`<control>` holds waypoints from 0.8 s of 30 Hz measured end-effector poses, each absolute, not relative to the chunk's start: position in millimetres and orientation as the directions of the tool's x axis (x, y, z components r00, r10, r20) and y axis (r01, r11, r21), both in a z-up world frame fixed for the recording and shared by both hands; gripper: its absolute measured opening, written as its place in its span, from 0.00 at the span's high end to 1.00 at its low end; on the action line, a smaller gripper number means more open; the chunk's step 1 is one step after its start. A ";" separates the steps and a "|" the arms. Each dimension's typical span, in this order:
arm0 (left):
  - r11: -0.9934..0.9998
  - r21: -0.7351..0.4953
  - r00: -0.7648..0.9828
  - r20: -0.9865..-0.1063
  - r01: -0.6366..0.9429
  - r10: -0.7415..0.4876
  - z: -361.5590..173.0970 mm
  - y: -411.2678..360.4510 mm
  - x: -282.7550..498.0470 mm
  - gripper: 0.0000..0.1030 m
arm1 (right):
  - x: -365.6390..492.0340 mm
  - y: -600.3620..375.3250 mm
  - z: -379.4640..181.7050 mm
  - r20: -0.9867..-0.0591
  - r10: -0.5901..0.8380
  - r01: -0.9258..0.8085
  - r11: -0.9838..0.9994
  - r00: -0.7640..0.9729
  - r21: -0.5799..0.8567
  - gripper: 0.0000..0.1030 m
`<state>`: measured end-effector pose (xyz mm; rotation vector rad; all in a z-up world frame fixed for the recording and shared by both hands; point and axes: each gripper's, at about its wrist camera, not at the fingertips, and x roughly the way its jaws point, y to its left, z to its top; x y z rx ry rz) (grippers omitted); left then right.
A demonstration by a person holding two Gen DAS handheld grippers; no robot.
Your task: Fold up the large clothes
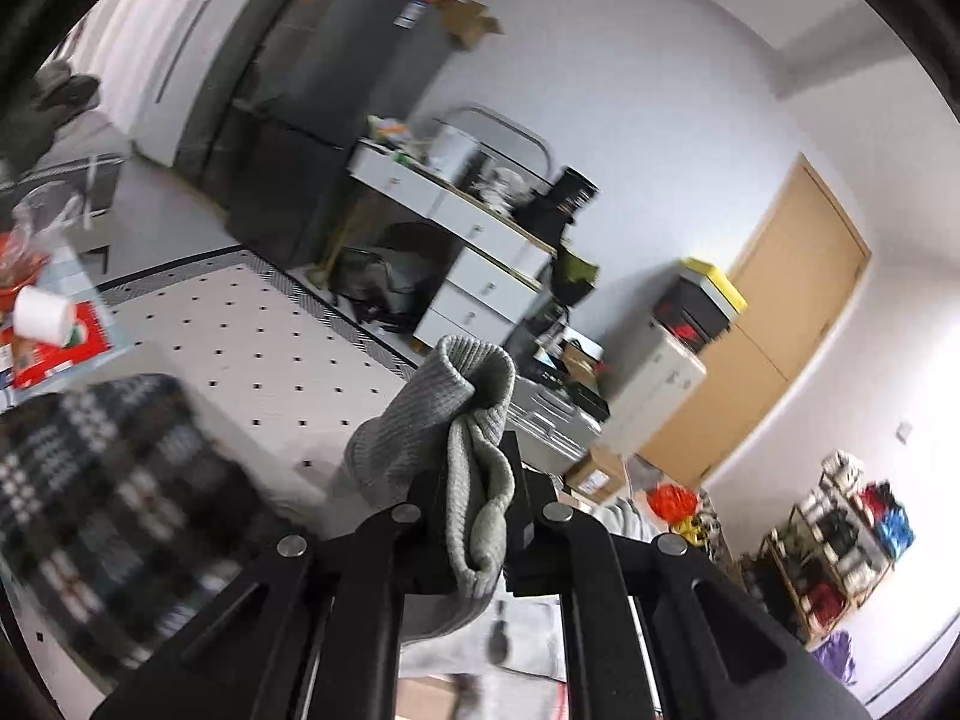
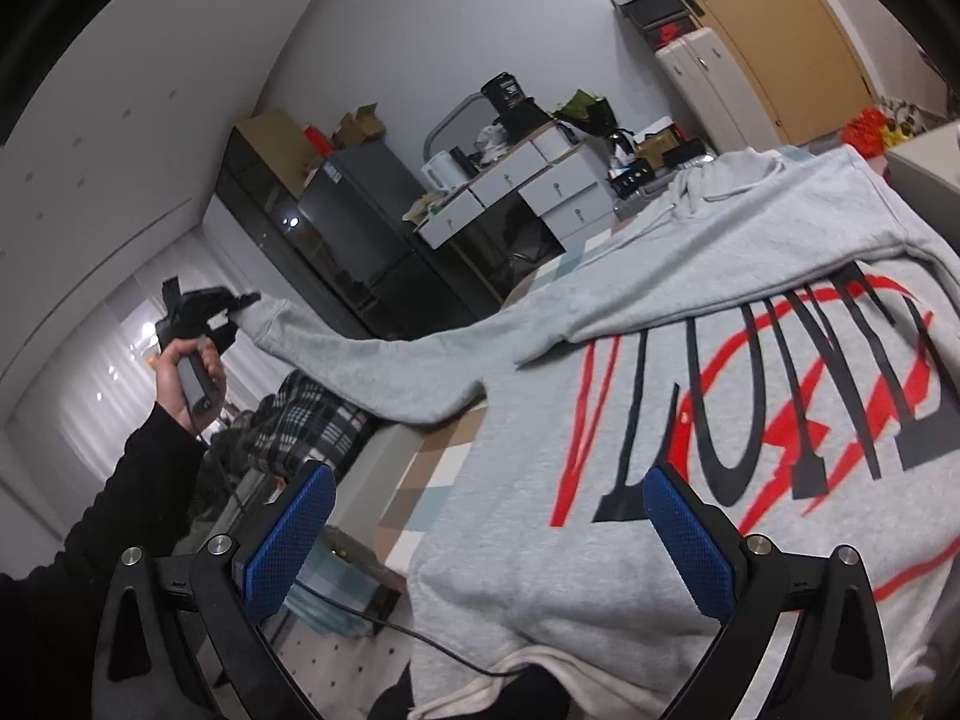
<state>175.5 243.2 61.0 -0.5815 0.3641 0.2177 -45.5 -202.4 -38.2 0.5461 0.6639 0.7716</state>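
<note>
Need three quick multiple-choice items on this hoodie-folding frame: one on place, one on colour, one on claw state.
1. Where is the left claw gripping the grey printed hoodie?
A. hood B. sleeve cuff C. hem
2. Colour of the right claw pads?
A. blue B. red C. green
3. State of the right claw?
A. shut on the hoodie B. shut on nothing C. open

Answers: 1 B, the ribbed cuff sits pinched between the black fingers; 2 A, both textured pads show blue; 3 C, the pads stand wide apart above the hoodie.
</note>
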 end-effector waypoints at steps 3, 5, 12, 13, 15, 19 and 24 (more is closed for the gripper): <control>0.829 -0.478 0.908 -0.412 -0.290 0.079 65.4 216.7 195.8 0.96 | -44.9 -210.7 -43.9 -0.337 0.776 -0.437 0.593 0.533 0.676 0.00; 0.837 -0.482 0.910 -0.412 -0.258 0.043 69.3 196.4 210.2 0.96 | -44.7 -216.5 -46.2 -0.337 0.776 -0.432 0.593 0.534 0.680 0.00; 0.881 -0.458 0.900 -0.424 -0.114 -0.104 74.5 110.8 260.0 0.96 | -47.0 -246.0 -51.6 -0.309 0.760 -0.403 0.589 0.572 0.701 0.00; 0.887 -0.452 0.898 -0.423 -0.094 -0.120 73.7 102.0 262.7 0.96 | -47.0 -251.5 -53.4 -0.307 0.757 -0.393 0.587 0.577 0.707 0.00; 0.900 -0.433 0.889 -0.430 -0.053 -0.154 71.8 75.3 277.0 0.96 | -46.9 -261.6 -56.8 -0.308 0.753 -0.374 0.584 0.581 0.720 0.00; 0.905 -0.423 0.854 -0.458 0.033 -0.245 60.8 32.1 296.0 0.96 | -49.0 -283.0 -60.8 -0.325 0.723 -0.345 0.611 0.609 0.713 0.00; 0.904 -0.415 0.792 -0.515 0.107 -0.329 35.5 -27.6 310.0 0.96 | -52.2 -309.4 -67.1 -0.325 0.694 -0.300 0.619 0.643 0.726 0.00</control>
